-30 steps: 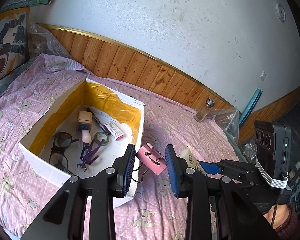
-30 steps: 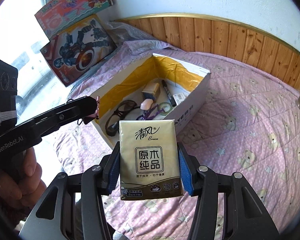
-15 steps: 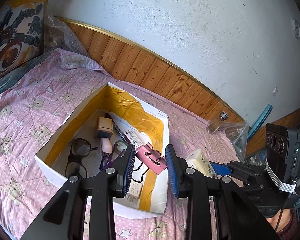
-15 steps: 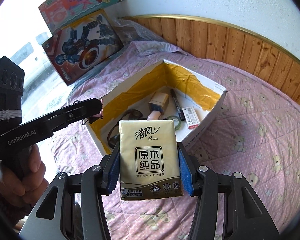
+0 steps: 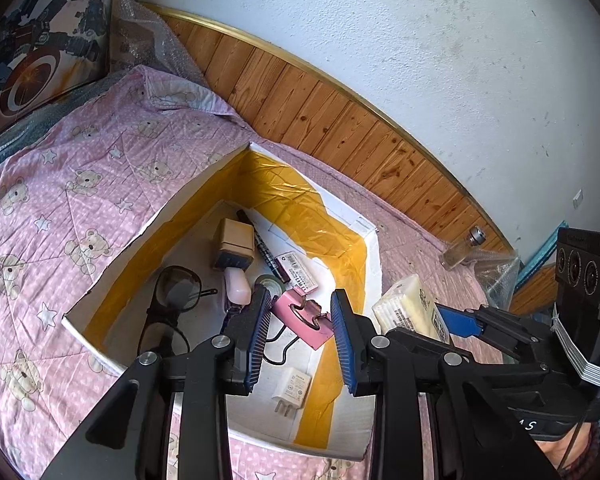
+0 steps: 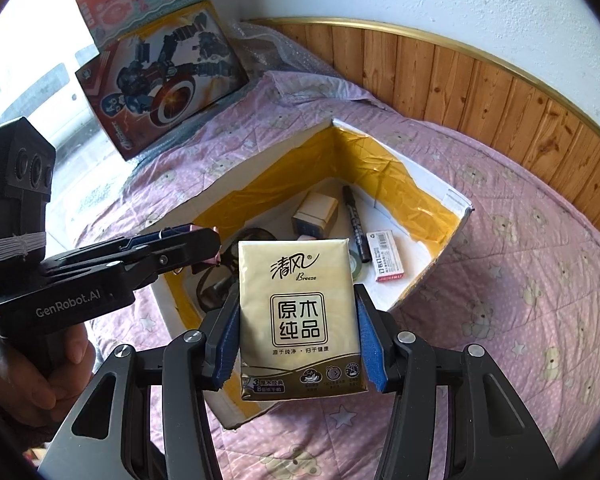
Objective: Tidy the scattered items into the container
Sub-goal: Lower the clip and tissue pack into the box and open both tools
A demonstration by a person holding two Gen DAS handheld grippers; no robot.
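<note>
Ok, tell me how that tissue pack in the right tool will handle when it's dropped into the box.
The tissue pack looks soft and light, so it probably lands gently. Its flat shape should keep it from rolling. The glossy wrapper may slide against the box floor.

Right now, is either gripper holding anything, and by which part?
Right gripper: tissue pack, fingers on its two long side edges. Left gripper: pink clip between its fingers, over the box; exact contact unclear.

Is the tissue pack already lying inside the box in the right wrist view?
No, the tissue pack is clamped upright between the pads of the right hand-held gripper, held in front of the box.
</note>
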